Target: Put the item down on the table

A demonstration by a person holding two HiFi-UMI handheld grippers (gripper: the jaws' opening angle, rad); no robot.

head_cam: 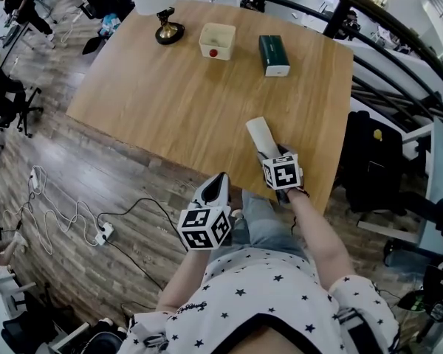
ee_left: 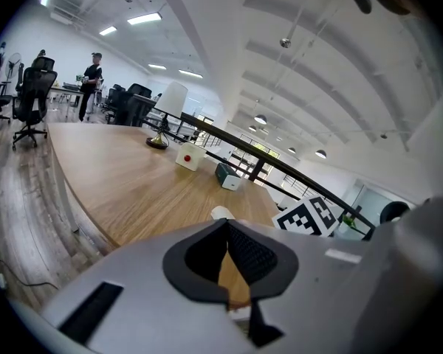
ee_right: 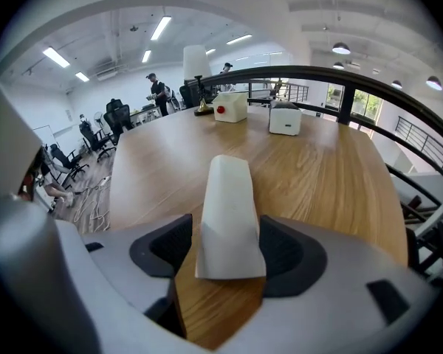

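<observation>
A white tapered item (ee_right: 229, 216) sticks forward from my right gripper (ee_right: 226, 255), whose jaws are shut on its sides. In the head view the white item (head_cam: 261, 134) points out over the wooden table (head_cam: 170, 102), close to its near right edge, with the right gripper (head_cam: 272, 154) just behind it. I cannot tell whether the item touches the wood. My left gripper (head_cam: 218, 184) hangs off the table's near edge, over the floor. Its jaws (ee_left: 226, 234) are shut together with nothing between them.
At the table's far side stand a lamp (head_cam: 166, 22), a cream box with a red dot (head_cam: 217, 40) and a green box (head_cam: 274, 54). Cables and a power strip (head_cam: 103, 234) lie on the floor. A black railing (head_cam: 384, 28) runs along the right.
</observation>
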